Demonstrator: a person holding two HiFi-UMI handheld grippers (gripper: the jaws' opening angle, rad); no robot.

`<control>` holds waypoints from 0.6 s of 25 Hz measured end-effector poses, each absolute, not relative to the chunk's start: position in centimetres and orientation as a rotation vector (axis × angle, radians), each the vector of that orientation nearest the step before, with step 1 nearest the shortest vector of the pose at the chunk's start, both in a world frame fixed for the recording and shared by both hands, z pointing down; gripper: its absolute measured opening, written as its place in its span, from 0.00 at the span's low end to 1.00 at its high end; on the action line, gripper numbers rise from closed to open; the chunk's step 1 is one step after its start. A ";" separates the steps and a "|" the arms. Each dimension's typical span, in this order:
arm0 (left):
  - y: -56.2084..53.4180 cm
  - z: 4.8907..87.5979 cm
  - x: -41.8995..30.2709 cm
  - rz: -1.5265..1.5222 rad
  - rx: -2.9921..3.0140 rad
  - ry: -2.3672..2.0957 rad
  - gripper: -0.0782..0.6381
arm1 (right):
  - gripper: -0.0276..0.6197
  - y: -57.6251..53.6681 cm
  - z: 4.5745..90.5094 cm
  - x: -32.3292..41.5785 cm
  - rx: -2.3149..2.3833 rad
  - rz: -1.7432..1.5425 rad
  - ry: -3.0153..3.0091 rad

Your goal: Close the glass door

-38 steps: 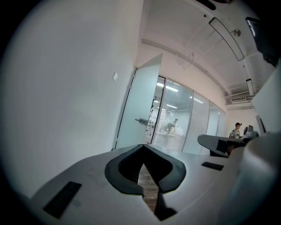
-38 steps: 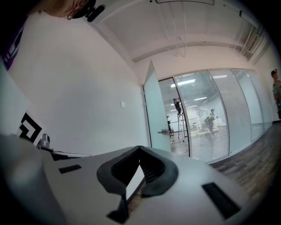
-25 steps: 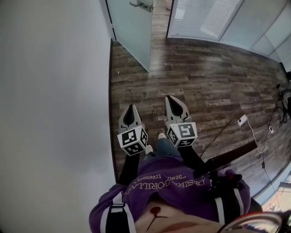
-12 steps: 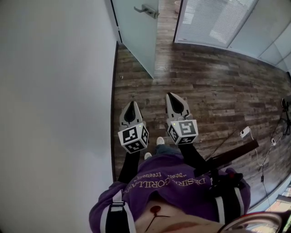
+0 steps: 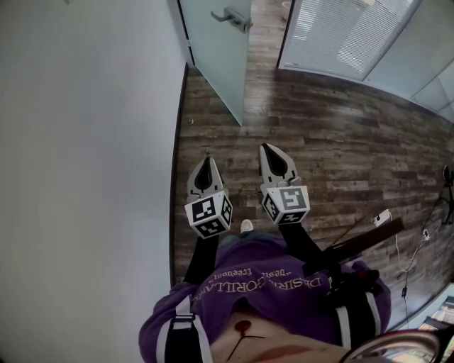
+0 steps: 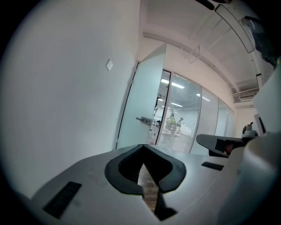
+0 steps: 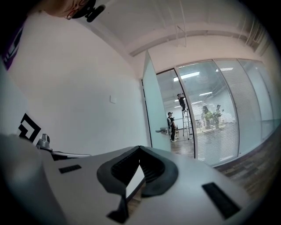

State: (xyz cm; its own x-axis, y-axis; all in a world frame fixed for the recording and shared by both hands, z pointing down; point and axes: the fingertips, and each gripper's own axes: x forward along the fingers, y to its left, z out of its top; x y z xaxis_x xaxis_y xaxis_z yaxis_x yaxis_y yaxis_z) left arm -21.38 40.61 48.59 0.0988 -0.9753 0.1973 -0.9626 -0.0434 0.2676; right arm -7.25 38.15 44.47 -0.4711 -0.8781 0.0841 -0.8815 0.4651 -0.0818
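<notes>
Status, head view: I hold both grippers out in front of my body, side by side and pointing forward along the wood floor.

Left gripper: fingers fully together, tips meeting, nothing between them. The left gripper view confirms this; the dark pads close to a point at the far end, with only floor visible through the hollow behind the tips. Its marker cube faces up towards me.

Right gripper: fingers also together, nothing held. In the right gripper view the tips meet in the same way. Its marker cube sits just beside the left one.

Task item: the glass door is ahead of both grippers and well apart from them. It stands open, its frosted panel angled out over the floor from the end of the white wall on my left. The door handle projects from the panel near the top of the view. Neither gripper touches the door or the handle.

Surroundings:
- A glass partition with blinds runs to the right of the doorway.
- A light switch sits on the wall before the door.
- Through the doorway, a person stands near a ladder.
- A white plug with its cable lies on the floor to my right.
- One shoe shows below the grippers, above my purple sweatshirt.
</notes>
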 end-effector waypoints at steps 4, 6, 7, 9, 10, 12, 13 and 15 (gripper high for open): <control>39.7 49.3 -20.4 -0.039 2.050 -1.902 0.11 | 0.04 37.1 45.3 -6.5 1.588 0.193 -2.662; 38.8 49.3 -20.2 -0.032 2.051 -1.898 0.11 | 0.04 36.0 45.4 -6.4 1.588 0.201 -2.660; 38.3 49.2 -20.2 -0.031 2.051 -1.898 0.11 | 0.04 35.6 45.4 -6.4 1.587 0.203 -2.659; 37.5 49.2 -20.5 -0.031 2.046 -1.902 0.11 | 0.04 34.7 45.5 -6.6 1.583 0.209 -2.660; 37.0 49.3 -20.6 -0.030 2.042 -1.904 0.11 | 0.04 34.2 45.6 -6.8 1.581 0.212 -2.661; 36.0 49.6 -20.9 -0.027 2.041 -1.903 0.11 | 0.04 33.3 45.7 -7.0 1.581 0.215 -2.662; 35.5 49.6 -20.9 -0.026 2.044 -1.900 0.11 | 0.04 32.7 45.7 -7.1 1.583 0.215 -2.662; 34.0 49.6 -21.3 -0.020 2.056 -1.892 0.11 | 0.04 31.3 45.7 -7.5 1.595 0.212 -2.659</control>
State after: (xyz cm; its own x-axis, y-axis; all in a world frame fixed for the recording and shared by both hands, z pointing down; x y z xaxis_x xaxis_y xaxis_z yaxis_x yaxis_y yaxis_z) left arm -21.29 34.00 49.61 0.1104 -0.9693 0.2199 -0.9643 -0.0509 0.2598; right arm -7.52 31.27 45.69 -0.4727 -0.8757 0.0987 -0.8803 0.4639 -0.0996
